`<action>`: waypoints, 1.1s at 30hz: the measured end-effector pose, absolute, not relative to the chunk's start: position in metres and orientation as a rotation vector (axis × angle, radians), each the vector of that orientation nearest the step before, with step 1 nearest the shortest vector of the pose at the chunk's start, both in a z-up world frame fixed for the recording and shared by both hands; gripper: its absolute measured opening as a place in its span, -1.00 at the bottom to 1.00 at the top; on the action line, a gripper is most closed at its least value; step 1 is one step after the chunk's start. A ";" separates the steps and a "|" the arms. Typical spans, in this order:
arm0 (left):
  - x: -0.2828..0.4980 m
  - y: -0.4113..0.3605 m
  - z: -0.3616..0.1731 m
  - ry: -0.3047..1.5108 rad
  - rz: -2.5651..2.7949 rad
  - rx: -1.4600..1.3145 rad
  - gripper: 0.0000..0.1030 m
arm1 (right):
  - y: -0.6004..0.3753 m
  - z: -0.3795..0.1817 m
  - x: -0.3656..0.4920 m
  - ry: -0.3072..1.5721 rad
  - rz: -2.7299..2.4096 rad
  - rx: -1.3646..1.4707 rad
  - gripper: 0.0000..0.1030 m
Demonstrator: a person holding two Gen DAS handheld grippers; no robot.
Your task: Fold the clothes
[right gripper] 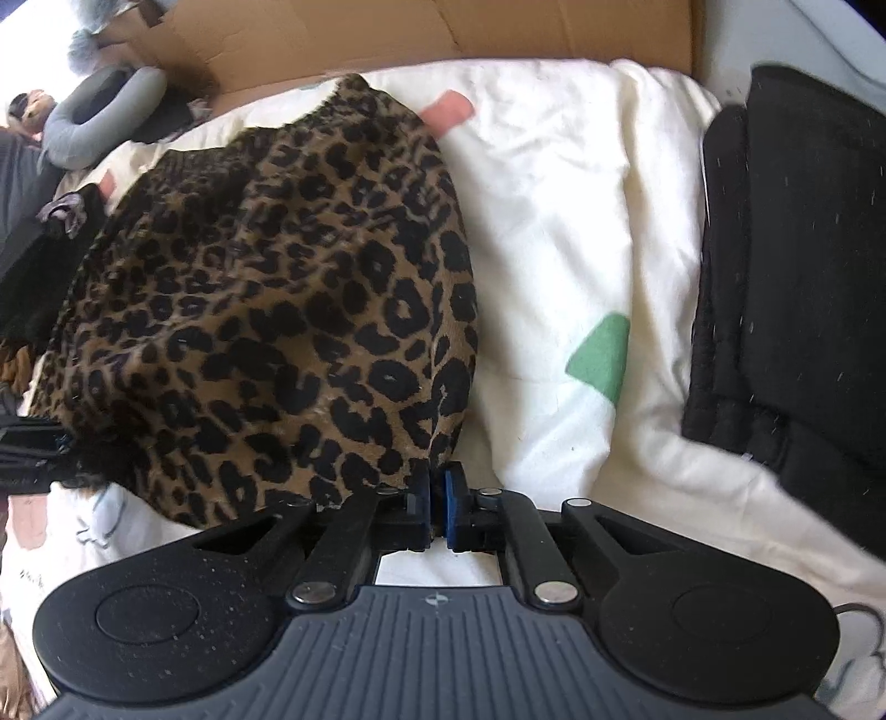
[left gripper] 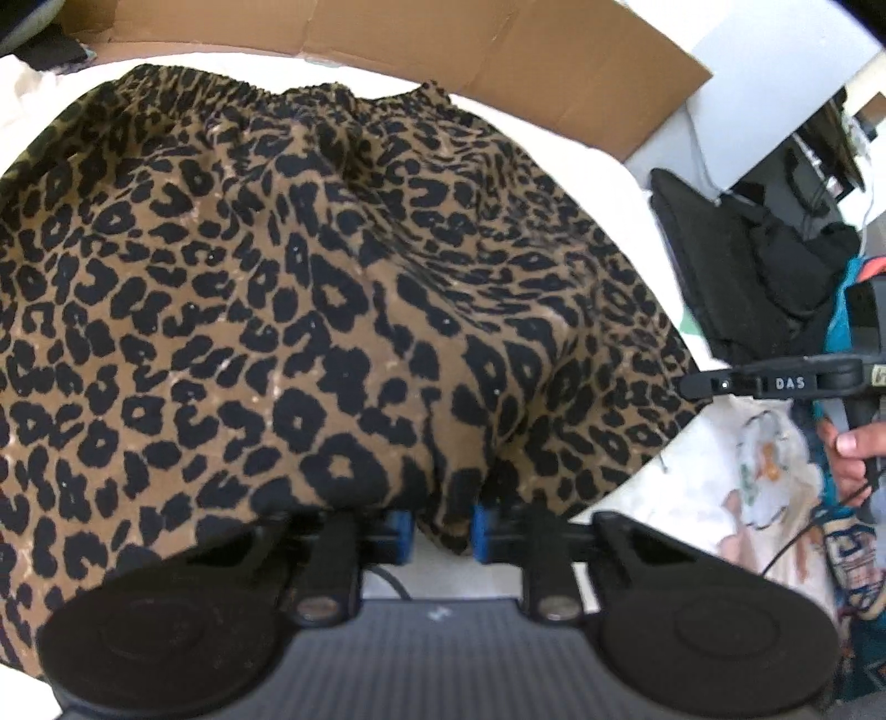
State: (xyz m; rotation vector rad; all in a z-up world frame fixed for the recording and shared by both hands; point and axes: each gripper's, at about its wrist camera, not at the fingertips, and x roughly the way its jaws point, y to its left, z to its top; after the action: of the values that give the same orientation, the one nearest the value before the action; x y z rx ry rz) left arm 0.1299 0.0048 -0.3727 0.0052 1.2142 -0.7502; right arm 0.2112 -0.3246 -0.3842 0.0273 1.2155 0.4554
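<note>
Leopard-print garment (left gripper: 310, 310) fills most of the left wrist view, elastic waistband (left gripper: 221, 91) at top of frame, hem at the bottom; it's spread on a white bedsheet (right gripper: 554, 221) with a green patch (right gripper: 601, 354). Left gripper (left gripper: 441, 531): blue pads are a little apart with a bunch of hem fabric between them, so it looks clamped on the cloth, though contact isn't fully clear. Right gripper (right gripper: 436, 507): pads nearly together, pinching the garment's lower corner at bottom centre of its frame. Both grips sit on the near edge, likely so that edge can be carried up toward the waistband; fits either a fold in progress or smoothing one already laid. Cardboard (left gripper: 498, 50) along top, black folded stack (right gripper: 792, 266) at right of the right view.
</note>
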 end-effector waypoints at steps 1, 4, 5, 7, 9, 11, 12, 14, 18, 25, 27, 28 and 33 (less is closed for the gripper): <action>0.130 0.006 -0.369 1.210 -0.754 -0.003 -0.78 | -0.323 -0.378 0.210 1.209 0.461 0.011 -0.96; 0.132 0.009 -0.358 1.196 -0.765 -0.029 -0.85 | -0.322 -0.361 0.209 1.194 0.458 0.001 -0.96; 0.132 0.010 -0.355 1.192 -0.769 -0.037 -0.86 | -0.323 -0.356 0.210 1.189 0.453 0.006 -0.96; 0.133 0.012 -0.348 1.183 -0.776 -0.055 -0.89 | -0.325 -0.346 0.211 1.176 0.446 0.014 -0.96; 0.134 0.013 -0.341 1.174 -0.783 -0.072 -0.90 | -0.326 -0.337 0.212 1.158 0.442 0.020 -0.96; 0.136 0.015 -0.336 1.166 -0.788 -0.087 -0.93 | -0.326 -0.330 0.214 1.140 0.437 0.029 -0.96; 0.138 0.015 -0.337 1.165 -0.786 -0.091 -0.94 | -0.326 -0.327 0.216 1.132 0.434 0.031 -0.96; 0.144 0.014 -0.341 1.164 -0.782 -0.099 -0.95 | -0.324 -0.324 0.222 1.115 0.429 0.033 -0.96; 0.158 0.015 -0.347 1.162 -0.766 -0.119 -0.96 | -0.320 -0.321 0.237 1.086 0.431 0.032 -0.96; 0.176 0.008 -0.367 1.157 -0.757 -0.136 -0.93 | -0.315 -0.338 0.266 1.068 0.407 0.005 -0.96; 0.178 0.006 -0.372 1.162 -0.758 -0.137 -0.87 | -0.315 -0.347 0.274 1.076 0.391 -0.005 -0.96; 0.179 0.004 -0.373 1.162 -0.762 -0.131 -0.87 | -0.315 -0.351 0.277 1.079 0.387 -0.013 -0.96; 0.171 0.003 -0.363 1.131 -0.791 -0.078 -0.70 | -0.314 -0.369 0.292 1.087 0.355 -0.032 -0.96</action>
State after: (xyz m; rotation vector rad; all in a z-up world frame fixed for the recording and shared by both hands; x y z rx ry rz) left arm 0.1709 0.0028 -0.3633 -0.0776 1.1314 -0.7913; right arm 0.2921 -0.3144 -0.3688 -0.0318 1.0871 0.3551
